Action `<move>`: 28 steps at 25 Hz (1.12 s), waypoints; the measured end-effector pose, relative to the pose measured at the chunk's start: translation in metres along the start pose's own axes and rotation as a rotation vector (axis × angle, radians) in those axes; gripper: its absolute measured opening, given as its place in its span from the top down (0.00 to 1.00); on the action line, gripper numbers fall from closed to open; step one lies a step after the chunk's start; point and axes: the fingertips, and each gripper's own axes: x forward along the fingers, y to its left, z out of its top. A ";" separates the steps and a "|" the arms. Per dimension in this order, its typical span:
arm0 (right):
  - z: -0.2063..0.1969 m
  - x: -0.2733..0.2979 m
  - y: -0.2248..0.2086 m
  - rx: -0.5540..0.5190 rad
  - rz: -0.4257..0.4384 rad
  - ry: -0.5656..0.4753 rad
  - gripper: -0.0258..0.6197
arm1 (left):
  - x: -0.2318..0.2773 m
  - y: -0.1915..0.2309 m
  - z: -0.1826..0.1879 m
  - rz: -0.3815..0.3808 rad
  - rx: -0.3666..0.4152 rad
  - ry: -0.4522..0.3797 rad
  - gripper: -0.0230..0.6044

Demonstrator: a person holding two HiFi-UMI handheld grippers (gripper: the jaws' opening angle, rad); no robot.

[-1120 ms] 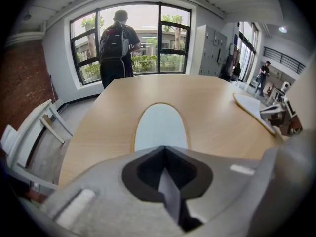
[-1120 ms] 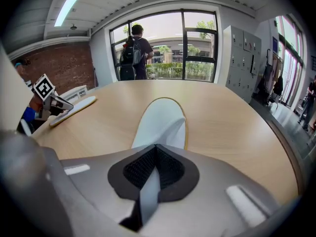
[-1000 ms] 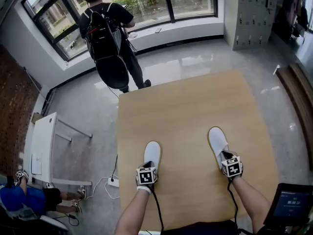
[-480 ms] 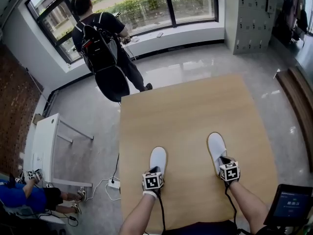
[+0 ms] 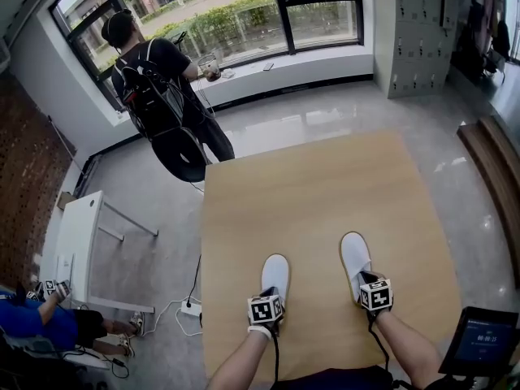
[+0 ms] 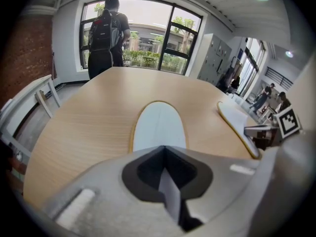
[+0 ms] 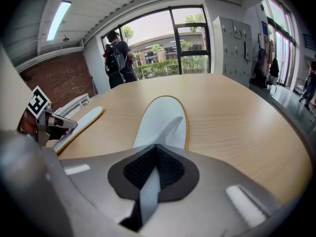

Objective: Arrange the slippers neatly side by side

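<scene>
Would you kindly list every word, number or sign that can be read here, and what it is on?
Screen at the lower right: light characters, too small to read.
Cubes on the left gripper and right gripper: black-and-white square markers, no letters.
Left slipper and right slipper: no print seen.

I'm seeing daylight pouring through the window, glaring off the floor beside it; gripper views are darkening at corners.

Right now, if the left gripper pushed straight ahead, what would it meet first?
The left gripper is shut on a slipper, so that comes first; past its toe, only bare table seems to lie ahead.
</scene>
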 end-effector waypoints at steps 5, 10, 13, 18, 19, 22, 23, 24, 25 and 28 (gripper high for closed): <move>-0.008 -0.003 0.010 0.005 0.018 0.003 0.94 | -0.003 -0.021 -0.014 -0.039 -0.018 0.008 0.96; -0.023 -0.013 0.030 0.006 0.046 0.019 0.94 | -0.012 -0.037 -0.029 -0.053 -0.003 0.015 0.96; -0.030 0.001 0.035 0.022 0.070 0.027 0.94 | 0.001 -0.042 -0.030 -0.062 -0.013 0.010 0.96; -0.039 -0.016 0.058 0.028 0.088 0.031 0.94 | -0.012 -0.057 -0.045 -0.075 -0.042 0.016 0.96; -0.044 -0.025 0.063 0.027 0.092 0.032 0.94 | -0.022 -0.063 -0.052 -0.078 -0.054 0.015 0.96; -0.055 -0.037 0.075 0.031 0.110 0.037 0.94 | -0.033 -0.076 -0.066 -0.086 -0.064 0.011 0.96; -0.057 -0.039 0.079 0.035 0.117 0.040 0.94 | -0.033 -0.080 -0.069 -0.090 -0.065 0.008 0.96; -0.059 -0.040 0.082 0.040 0.124 0.042 0.94 | -0.033 -0.084 -0.073 -0.098 -0.066 0.004 0.96; -0.061 -0.043 0.085 0.046 0.131 0.045 0.94 | -0.033 -0.088 -0.076 -0.104 -0.067 0.002 0.96; -0.069 -0.053 0.092 0.062 0.143 0.055 0.94 | -0.043 -0.095 -0.081 -0.081 -0.084 0.006 0.96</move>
